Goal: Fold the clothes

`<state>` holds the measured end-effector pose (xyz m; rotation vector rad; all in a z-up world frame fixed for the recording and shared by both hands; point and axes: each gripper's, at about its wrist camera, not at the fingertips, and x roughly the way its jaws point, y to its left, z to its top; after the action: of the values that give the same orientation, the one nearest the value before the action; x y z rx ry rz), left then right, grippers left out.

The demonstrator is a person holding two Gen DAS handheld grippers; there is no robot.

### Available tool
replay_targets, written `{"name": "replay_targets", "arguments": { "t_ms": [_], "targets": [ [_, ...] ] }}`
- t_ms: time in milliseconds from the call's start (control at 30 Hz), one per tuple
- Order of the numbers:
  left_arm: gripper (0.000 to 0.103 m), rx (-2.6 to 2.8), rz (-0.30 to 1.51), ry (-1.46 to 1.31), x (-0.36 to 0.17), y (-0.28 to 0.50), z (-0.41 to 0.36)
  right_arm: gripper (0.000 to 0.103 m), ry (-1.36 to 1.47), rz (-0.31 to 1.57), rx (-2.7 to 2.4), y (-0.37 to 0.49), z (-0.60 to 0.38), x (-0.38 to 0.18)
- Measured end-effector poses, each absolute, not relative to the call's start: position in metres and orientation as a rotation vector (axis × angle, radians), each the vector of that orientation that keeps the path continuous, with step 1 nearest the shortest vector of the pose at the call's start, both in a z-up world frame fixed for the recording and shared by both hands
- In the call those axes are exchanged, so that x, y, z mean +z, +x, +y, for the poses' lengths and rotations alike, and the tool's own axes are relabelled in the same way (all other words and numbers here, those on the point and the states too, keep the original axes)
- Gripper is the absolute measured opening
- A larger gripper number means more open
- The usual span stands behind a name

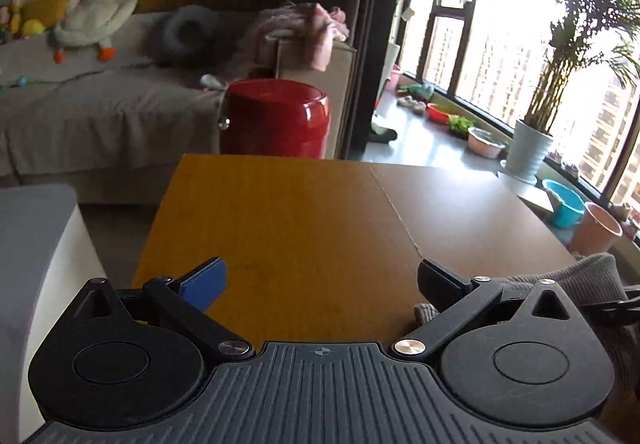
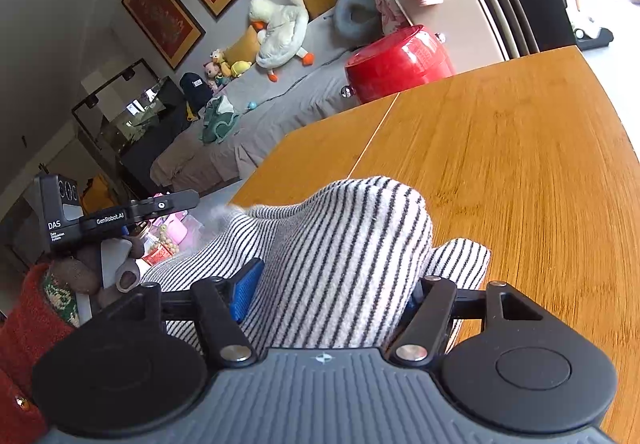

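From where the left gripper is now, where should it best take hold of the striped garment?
Probably the free edge of the striped garment nearest the left gripper, coming in sideways along the table. The right gripper has the raised bunch between its jaws; that low edge hangs loose.

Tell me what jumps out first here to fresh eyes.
The striped garment bunched between the fingers of the right claw, at the near edge of the wooden table. Beyond the table's far edge, a glossy red stool before the grey sofa.
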<state>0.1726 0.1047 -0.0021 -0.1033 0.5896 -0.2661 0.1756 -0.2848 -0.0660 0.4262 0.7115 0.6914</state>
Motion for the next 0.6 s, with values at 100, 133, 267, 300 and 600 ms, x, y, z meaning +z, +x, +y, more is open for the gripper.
{"name": "replay_targets", "arguments": {
  "t_ms": [100, 133, 267, 300, 600],
  "targets": [
    [0.103, -0.473, 0.529, -0.121, 0.018, 0.15, 0.098, 0.065, 0.431, 0.709, 0.689, 0.177, -0.285, -0.067],
    [0.103, -0.568, 0.507, -0.109, 0.025, 0.141, 0.09, 0.065, 0.433, 0.71, 0.687, 0.177, -0.285, -0.067],
    [0.103, -0.871, 0.455, 0.026, 0.03, 0.11, 0.036, 0.065, 0.423, 0.728, 0.656, 0.177, -0.282, -0.061],
    [0.103, -0.913, 0.47, 0.065, 0.023, 0.107, 0.021, 0.065, 0.402, 0.729, 0.635, 0.176, -0.28, -0.056],
    [0.103, -0.874, 0.69, 0.035, -0.035, 0.153, -0.016, 0.071, -0.023, 0.435, 0.406, 0.109, -0.262, 0.022]
  ]
}}
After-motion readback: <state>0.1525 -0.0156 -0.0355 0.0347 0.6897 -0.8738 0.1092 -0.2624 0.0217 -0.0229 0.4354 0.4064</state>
